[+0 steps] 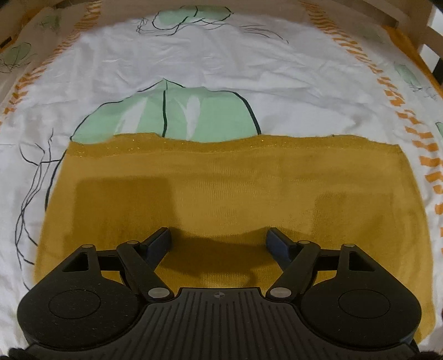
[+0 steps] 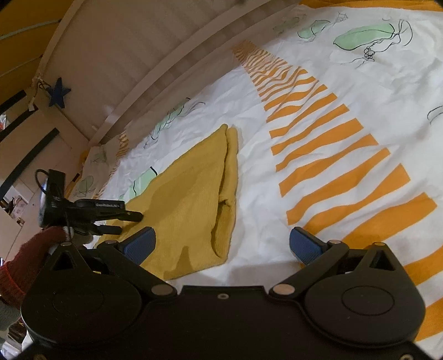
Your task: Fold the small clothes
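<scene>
Mustard knit garment (image 1: 210,193) lies flat on the bed sheet (image 1: 193,63), sides tucked in, ready for a fold. Left hand-held gripper (image 1: 218,239) hovers over its near edge, jaws wide, holding nothing. Right hand-held gripper (image 2: 221,243) straddles the garment's side edge, equally wide, also empty.

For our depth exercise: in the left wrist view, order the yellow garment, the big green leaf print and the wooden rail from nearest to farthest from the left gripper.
1. Yellow garment, directly under the open left gripper.
2. Green leaf print, just beyond the garment's far edge.
3. Wooden rail, top right, past the sheet.

I see a white bedsheet (image 1: 249,69) with green leaves and orange stripes; beyond it, a wooden bed rail (image 2: 177,69) and a blue star (image 2: 58,95).
</scene>
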Demonstrator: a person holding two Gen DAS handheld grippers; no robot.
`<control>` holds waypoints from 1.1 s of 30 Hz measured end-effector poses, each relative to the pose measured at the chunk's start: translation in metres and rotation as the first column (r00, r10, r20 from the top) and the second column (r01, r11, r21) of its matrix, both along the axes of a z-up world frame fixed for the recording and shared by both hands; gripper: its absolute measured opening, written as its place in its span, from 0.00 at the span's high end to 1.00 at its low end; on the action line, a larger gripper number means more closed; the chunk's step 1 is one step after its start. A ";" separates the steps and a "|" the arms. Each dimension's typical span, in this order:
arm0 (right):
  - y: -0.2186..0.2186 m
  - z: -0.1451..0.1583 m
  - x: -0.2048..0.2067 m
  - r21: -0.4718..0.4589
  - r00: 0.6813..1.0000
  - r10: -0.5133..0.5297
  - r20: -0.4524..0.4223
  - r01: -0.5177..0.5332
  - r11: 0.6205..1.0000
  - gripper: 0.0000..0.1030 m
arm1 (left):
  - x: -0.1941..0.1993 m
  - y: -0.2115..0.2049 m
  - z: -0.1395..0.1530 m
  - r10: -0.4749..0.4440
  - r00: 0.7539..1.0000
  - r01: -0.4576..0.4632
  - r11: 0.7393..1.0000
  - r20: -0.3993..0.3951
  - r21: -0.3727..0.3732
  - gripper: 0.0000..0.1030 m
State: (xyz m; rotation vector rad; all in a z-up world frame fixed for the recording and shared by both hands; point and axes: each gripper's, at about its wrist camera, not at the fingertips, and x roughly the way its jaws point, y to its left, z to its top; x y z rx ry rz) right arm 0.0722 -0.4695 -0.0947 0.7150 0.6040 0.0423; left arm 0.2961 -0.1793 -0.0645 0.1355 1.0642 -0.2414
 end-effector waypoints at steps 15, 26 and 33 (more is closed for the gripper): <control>-0.003 -0.001 -0.001 0.041 1.000 -0.001 0.011 0.000 0.999 0.00 | 0.003 -0.001 0.002 0.059 0.996 -0.060 0.998 -0.066 -0.026 0.27; -0.003 -0.003 0.000 0.072 1.000 -0.002 0.018 0.000 0.997 0.00 | -0.021 0.005 -0.006 -0.005 1.000 0.005 1.000 -0.015 -0.027 0.25; -0.002 -0.004 0.002 0.064 1.000 0.000 0.016 -0.001 0.998 0.00 | -0.039 0.004 -0.007 -0.008 0.999 0.009 1.000 0.035 -0.011 0.25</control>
